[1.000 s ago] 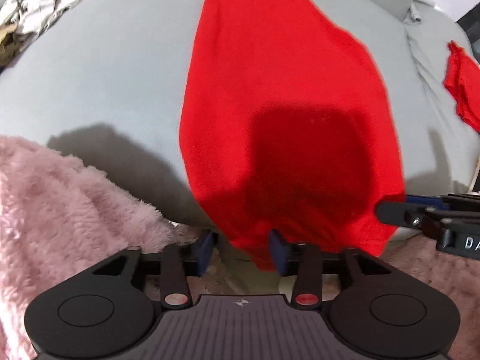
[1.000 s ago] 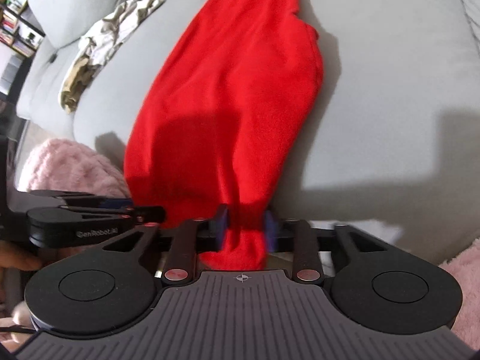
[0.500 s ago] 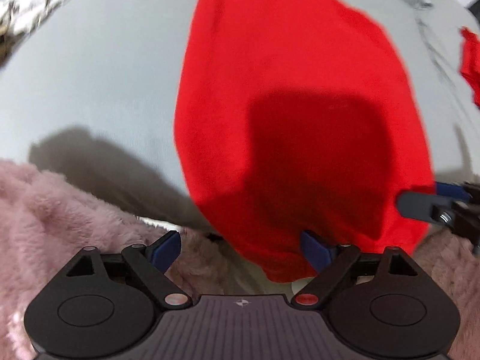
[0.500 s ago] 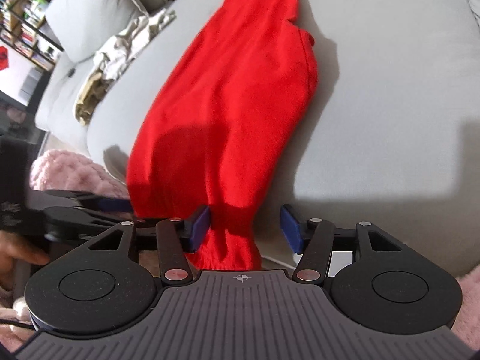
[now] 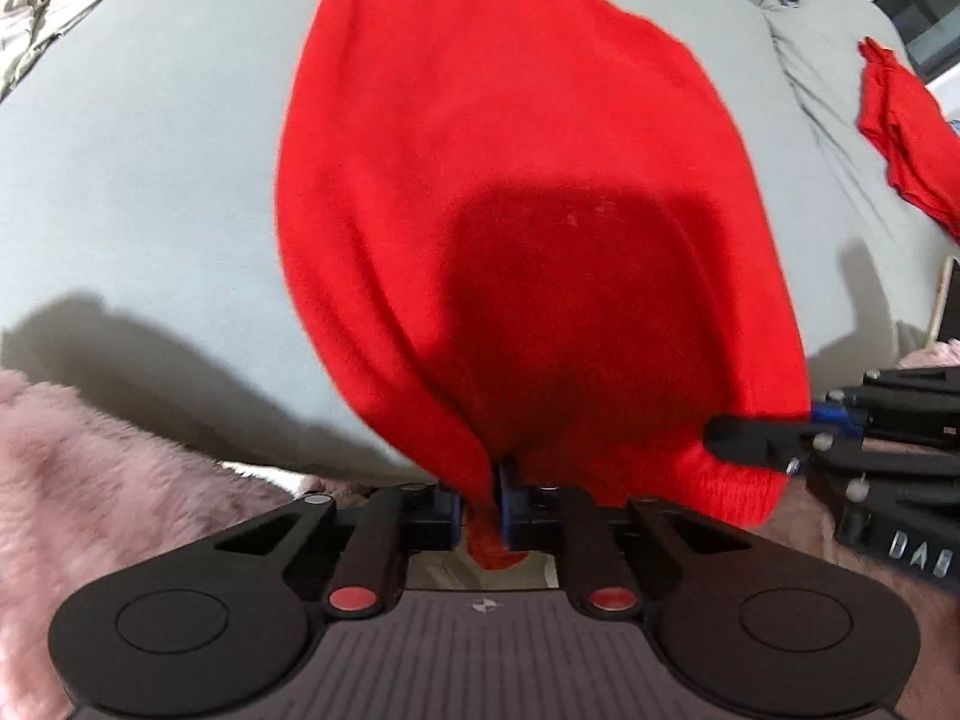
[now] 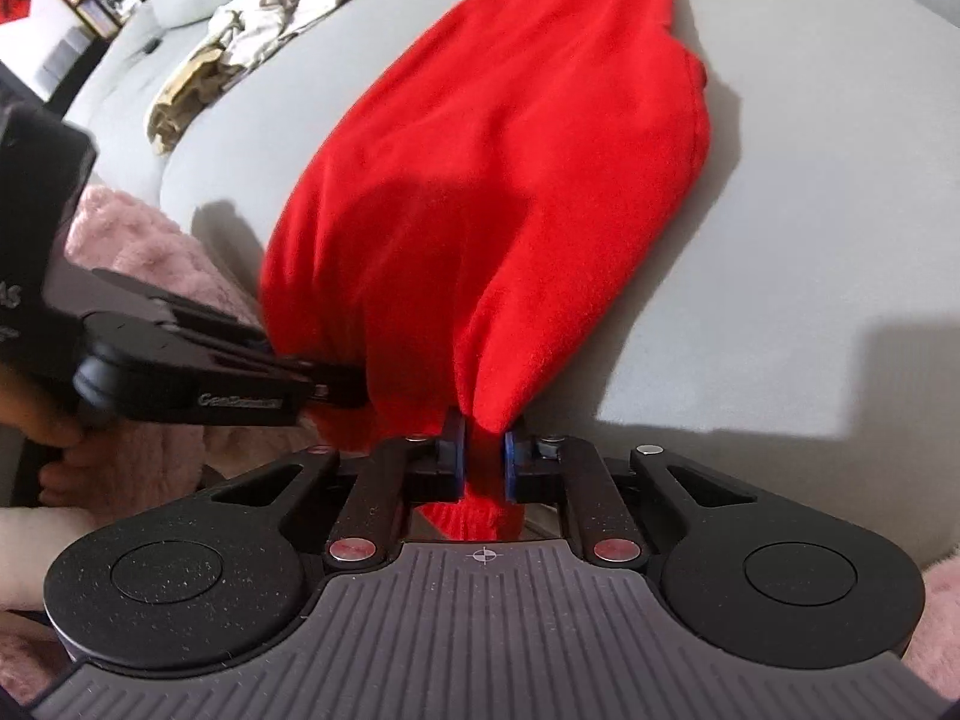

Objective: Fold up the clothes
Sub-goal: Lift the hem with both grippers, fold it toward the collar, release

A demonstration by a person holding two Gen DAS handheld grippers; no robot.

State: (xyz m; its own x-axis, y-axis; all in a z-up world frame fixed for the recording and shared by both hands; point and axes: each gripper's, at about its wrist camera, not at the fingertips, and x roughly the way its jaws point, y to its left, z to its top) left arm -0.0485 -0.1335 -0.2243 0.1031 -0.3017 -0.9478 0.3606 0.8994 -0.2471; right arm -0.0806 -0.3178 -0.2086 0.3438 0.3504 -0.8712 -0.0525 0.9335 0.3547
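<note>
On the pale grey sofa cushion [image 5: 150, 192], the bright red knitted garment [image 5: 510, 180] lies spread lengthwise, its near hem hanging over the front edge. Left gripper [image 5: 480, 507] is clenched on 1 corner of that hem; right gripper [image 6: 483, 462] is clenched on the other corner, cloth bunching between both sets of blue pads. Judged soft, limp and light: the fabric puckers into creases at each pinch and would sag between the 2 holds. Hem corners look the sound places to grip, kept apart and taut. A second red cloth [image 5: 900, 132] lies on the adjoining cushion, a crumpled beige garment [image 6: 258, 30] further along.
</note>
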